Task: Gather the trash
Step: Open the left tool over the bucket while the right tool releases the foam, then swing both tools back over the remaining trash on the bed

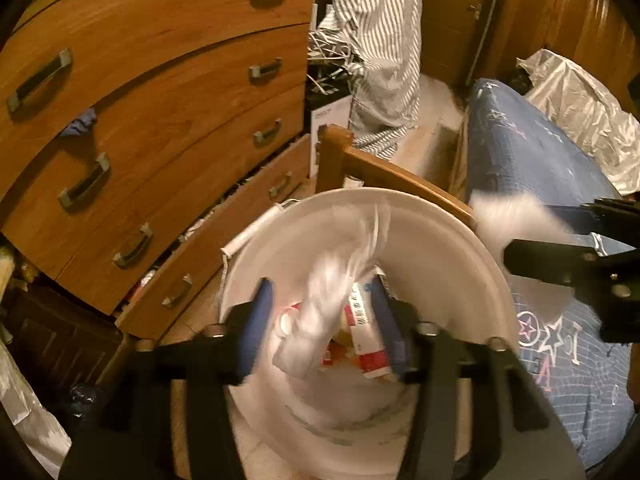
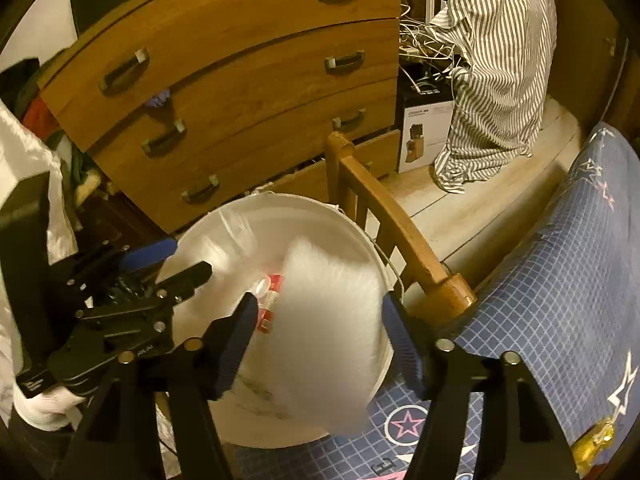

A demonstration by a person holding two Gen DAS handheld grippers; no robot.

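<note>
A white bucket stands on the floor between the drawers and the bed; it also shows in the right wrist view. Red and white packets lie inside it. My left gripper hangs over the bucket with its jaws apart, and a blurred white tissue is between the fingers, apparently falling. My right gripper is over the bucket's rim, jaws wide, with a blurred white tissue between them. The right gripper also shows in the left wrist view.
A wooden chest of drawers stands left, its lowest drawer pulled out. A wooden bed frame rail runs beside the bucket. The blue star-patterned bedcover is at right. A striped shirt and a cardboard box are behind.
</note>
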